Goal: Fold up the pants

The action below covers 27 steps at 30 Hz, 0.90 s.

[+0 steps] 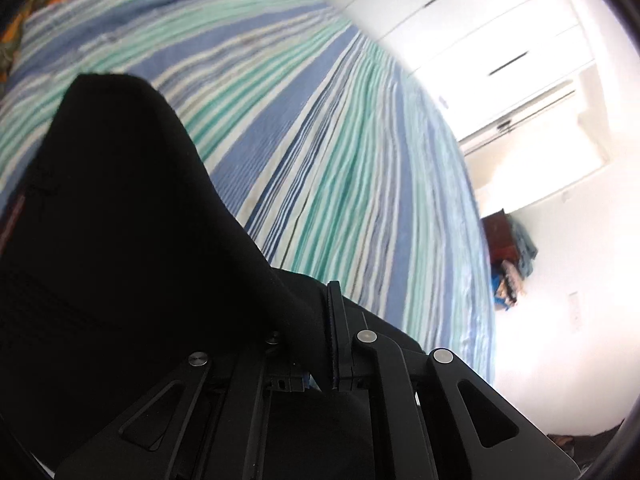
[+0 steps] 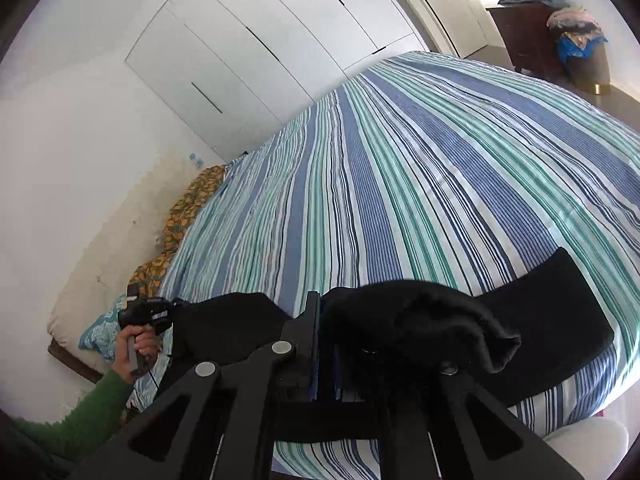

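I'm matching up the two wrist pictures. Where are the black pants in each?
Left wrist view: the black pants fill the lower left, rising as a dark hump from the left gripper.
Right wrist view: the pants lie across the bottom centre and right, bunched at the right gripper.
Shared landmark: the striped bedspread.

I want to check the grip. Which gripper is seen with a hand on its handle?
The left gripper, beside the green sleeve; its jaws pinch the black pants.

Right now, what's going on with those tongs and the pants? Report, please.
Left tongs and right tongs both shut on black pants. Pants partly lifted off striped bedspread. Nothing in the way.
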### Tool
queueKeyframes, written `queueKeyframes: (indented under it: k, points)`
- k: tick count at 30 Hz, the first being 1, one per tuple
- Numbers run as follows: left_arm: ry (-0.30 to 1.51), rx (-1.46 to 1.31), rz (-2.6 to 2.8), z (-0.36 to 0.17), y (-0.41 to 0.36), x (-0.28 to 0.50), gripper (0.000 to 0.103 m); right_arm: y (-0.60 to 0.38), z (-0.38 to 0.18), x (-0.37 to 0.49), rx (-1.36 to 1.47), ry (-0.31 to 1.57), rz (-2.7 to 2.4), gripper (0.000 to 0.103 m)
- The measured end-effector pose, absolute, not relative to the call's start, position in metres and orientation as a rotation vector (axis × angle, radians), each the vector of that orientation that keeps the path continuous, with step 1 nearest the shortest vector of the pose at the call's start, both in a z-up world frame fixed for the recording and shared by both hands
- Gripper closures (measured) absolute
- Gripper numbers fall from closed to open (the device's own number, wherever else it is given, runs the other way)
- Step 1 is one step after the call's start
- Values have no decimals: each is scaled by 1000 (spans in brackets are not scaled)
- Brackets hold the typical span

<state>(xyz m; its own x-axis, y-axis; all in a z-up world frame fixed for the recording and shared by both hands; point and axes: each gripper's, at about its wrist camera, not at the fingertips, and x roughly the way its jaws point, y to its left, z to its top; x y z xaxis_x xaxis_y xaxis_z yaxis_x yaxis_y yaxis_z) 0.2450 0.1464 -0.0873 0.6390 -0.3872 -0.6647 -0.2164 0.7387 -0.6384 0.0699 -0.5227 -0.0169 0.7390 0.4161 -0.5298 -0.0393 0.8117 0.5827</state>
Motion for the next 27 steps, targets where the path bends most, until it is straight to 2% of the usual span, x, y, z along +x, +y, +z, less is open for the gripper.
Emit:
queueKeyframes:
  k: [3,6,8,11,15,21,23,24,25,27]
  points:
    - [739,-760,-84,-60,168,181,97,-520,21,79,522,608,316,98]
    - [762,-765,-28,-98,163,131,95,-522,33,85,479,620,338,97]
    - [886,-734,42,-153,142,115,95,-526,7,92,494,736,301,97]
    - [1008,-674,94,-209,120,99,96,-538,-74,98,512,993,163,97]
    - [1027,-646,91,-213,102,96,96,-546,-146,88,504,1190,38,97]
    - [1039,-617,91,-212,91,95,95,-558,-144,90,516,1173,5,94]
    - [1035,-627,91,-209,91,93,92,-566,-147,87,584,1161,22,87]
    - [1034,-631,91,-210,89,91,92,-569,-147,83,616,1147,34,71]
    - [1034,-634,91,-206,85,85,92,-573,-146,80,650,1125,46,51]
    - [1033,-648,90,-209,88,84,92,-583,-141,75,707,1067,46,39]
